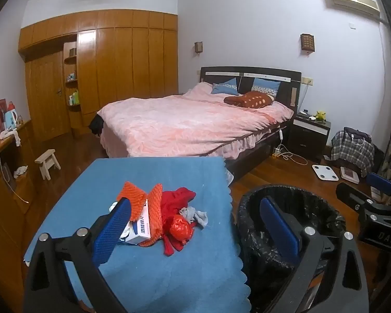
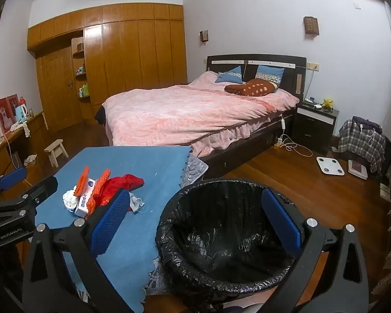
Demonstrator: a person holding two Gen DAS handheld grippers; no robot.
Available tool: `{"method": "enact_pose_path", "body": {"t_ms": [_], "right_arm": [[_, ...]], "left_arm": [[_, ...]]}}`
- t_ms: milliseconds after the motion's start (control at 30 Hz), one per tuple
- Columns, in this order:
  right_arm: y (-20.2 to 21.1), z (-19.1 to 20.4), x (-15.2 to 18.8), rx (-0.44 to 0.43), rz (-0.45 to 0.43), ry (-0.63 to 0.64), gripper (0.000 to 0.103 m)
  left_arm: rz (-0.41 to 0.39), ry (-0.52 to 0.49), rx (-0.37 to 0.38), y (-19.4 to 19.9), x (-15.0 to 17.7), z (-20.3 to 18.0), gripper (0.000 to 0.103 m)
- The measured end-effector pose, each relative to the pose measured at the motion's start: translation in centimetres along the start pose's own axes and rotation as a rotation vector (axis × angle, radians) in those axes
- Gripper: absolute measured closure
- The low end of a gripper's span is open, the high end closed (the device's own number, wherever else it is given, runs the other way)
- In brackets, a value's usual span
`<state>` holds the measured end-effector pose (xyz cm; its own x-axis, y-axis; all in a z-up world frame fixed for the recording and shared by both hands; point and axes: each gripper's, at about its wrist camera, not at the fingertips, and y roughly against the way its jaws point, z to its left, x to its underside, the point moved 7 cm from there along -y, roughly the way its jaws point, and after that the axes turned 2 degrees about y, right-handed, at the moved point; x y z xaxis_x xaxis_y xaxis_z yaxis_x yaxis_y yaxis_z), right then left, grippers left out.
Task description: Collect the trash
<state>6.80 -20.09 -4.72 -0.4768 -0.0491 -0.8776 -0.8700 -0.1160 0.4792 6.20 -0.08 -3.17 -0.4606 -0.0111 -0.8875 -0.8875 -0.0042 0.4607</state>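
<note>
- Hovering wide open and empty, your left gripper (image 1: 195, 229) spans the cloth's (image 1: 169, 274) scalloped right edge.
- Your right gripper (image 2: 195, 221), equally spread, holds nothing above the bin (image 2: 221, 234).
- Trash (image 1: 166, 216) sits mid-cloth, bin just beside.

The left wrist camera looks forward and slightly down over the blue cloth-covered table (image 1: 133, 172), close to its near edge, toward the bed (image 1: 190, 122). The right wrist camera sits further right, directly above the black-lined bin (image 2: 221, 234) (at the table's right edge). Both views share table, bin, bed and wardrobe (image 1: 112, 60).
</note>
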Motion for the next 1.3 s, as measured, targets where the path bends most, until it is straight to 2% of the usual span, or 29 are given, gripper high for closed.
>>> {"method": "enact_pose_path", "body": {"t_ms": [467,667,1300], "right_arm": [[0.4,-0.7,-0.1,-0.004,0.008,-0.009,0.005],[-0.9,0.2,0.8,0.000,0.019,-0.009,0.005],[-1.0,0.3,0.9,0.002,0.021,-0.009,0.005]], "left_arm": [[0.005,0.008,0.001,-0.1,-0.1,-0.2,0.006],[0.003,0.010,-0.002,-0.2,0.0,0.1,0.006],[0.007,0.014,-0.012,-0.6,0.9,0.7,0.006]]}}
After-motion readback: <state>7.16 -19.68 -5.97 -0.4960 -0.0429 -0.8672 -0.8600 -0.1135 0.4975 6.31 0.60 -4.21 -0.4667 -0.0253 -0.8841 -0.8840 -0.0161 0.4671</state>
